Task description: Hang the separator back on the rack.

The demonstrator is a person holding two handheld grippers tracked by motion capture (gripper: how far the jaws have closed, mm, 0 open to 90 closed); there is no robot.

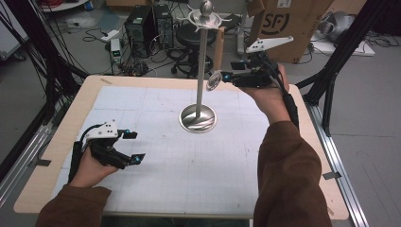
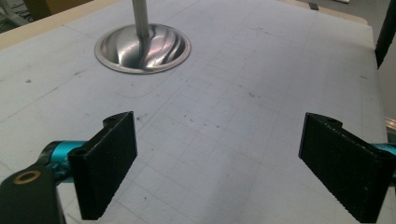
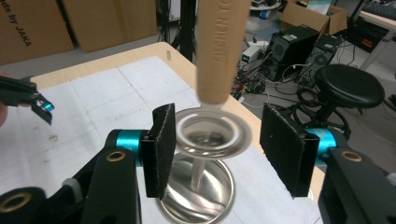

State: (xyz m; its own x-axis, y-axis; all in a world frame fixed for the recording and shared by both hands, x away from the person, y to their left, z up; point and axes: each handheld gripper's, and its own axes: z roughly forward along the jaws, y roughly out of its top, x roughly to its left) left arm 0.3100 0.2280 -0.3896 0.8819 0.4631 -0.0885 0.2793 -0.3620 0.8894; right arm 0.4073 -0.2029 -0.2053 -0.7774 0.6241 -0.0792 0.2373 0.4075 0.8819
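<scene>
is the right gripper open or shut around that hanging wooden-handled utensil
Open. In the right gripper view the right gripper has both black pads apart, the wooden-handled utensil's round metal end between them, a clear gap beside the right pad.

Beyond my table's far edge, at twelve o'clock, a black stool [image 1: 193,35] stands beside two computer towers [image 1: 149,26] at eleven. A cardboard box [image 1: 288,23] sits at one o'clock, with cables [image 1: 28,56] hanging at ten.

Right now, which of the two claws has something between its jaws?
The right gripper: a utensil's round metal head hangs between its open jaws. The left gripper has nothing between its jaws.
</scene>
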